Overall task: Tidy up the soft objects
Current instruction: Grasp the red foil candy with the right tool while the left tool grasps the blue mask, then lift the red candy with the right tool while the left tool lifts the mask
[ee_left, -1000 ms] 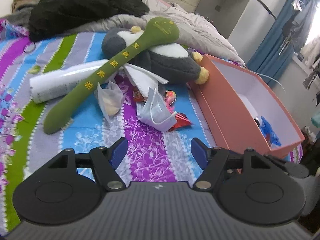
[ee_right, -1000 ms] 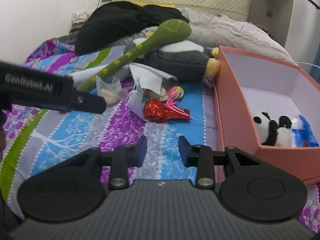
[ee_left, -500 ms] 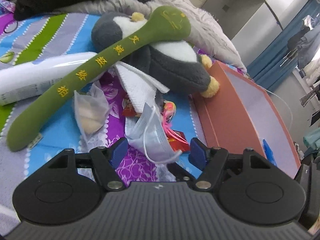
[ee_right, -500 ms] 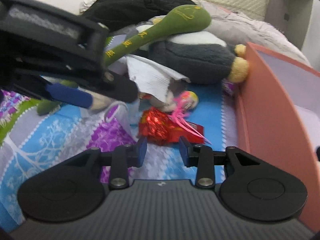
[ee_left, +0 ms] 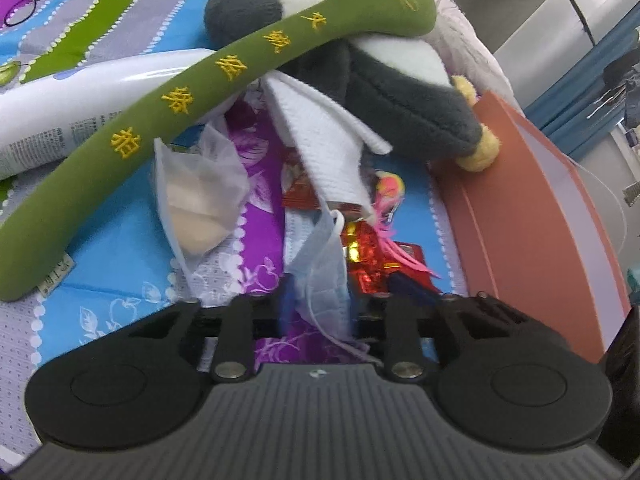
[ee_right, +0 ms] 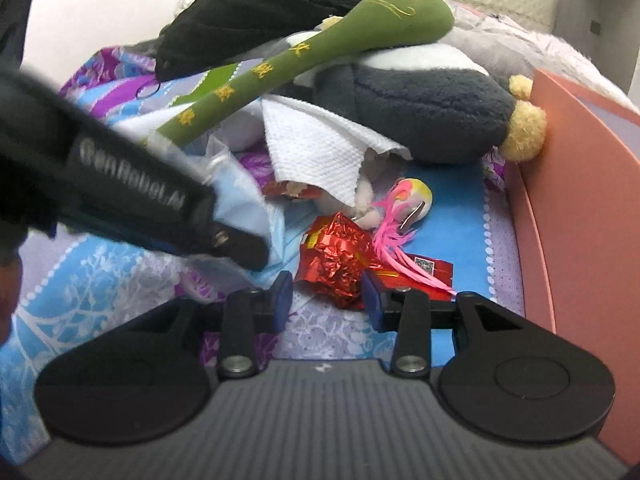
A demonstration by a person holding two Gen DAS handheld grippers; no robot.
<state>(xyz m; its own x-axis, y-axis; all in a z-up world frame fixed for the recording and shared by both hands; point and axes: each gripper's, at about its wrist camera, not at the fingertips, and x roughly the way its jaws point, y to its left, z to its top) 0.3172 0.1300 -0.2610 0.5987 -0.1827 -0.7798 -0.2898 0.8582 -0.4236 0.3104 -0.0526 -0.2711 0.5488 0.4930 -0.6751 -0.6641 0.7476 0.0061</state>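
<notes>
The left gripper [ee_left: 338,300] is held low over the bed, pointed forward into the heap of soft things, and a crumpled pale blue face mask [ee_left: 320,272] lies between its blue-padded fingers [ee_left: 285,300]. Its jaws are seen drawn in around the mask, yet the right-hand pad is hidden behind the fabric, so a firm grasp cannot be told. In the right wrist view, this gripper is seen as a blurred black bar crossing from the left, tipped down onto the mask [ee_right: 248,204].

The right gripper [ee_right: 326,298] is held just beside it, level with the bedspread, its jaws released and set either side of a crumpled red foil wrapper [ee_right: 340,260], which rests on the patterned blue and purple bedspread [ee_right: 456,208]. Whether the pads touch the foil cannot be told. A small plush with pink strands [ee_right: 404,208] lies just behind the foil.

Further back, a long green plush stick with yellow embroidered characters [ee_left: 224,80] is laid slantwise over a grey and white plush penguin [ee_left: 400,92]. A white textured cloth [ee_left: 324,148] is tucked under the penguin. An orange-pink cardboard box [ee_left: 532,208] stands at the right, touched by the penguin's yellow foot.
</notes>
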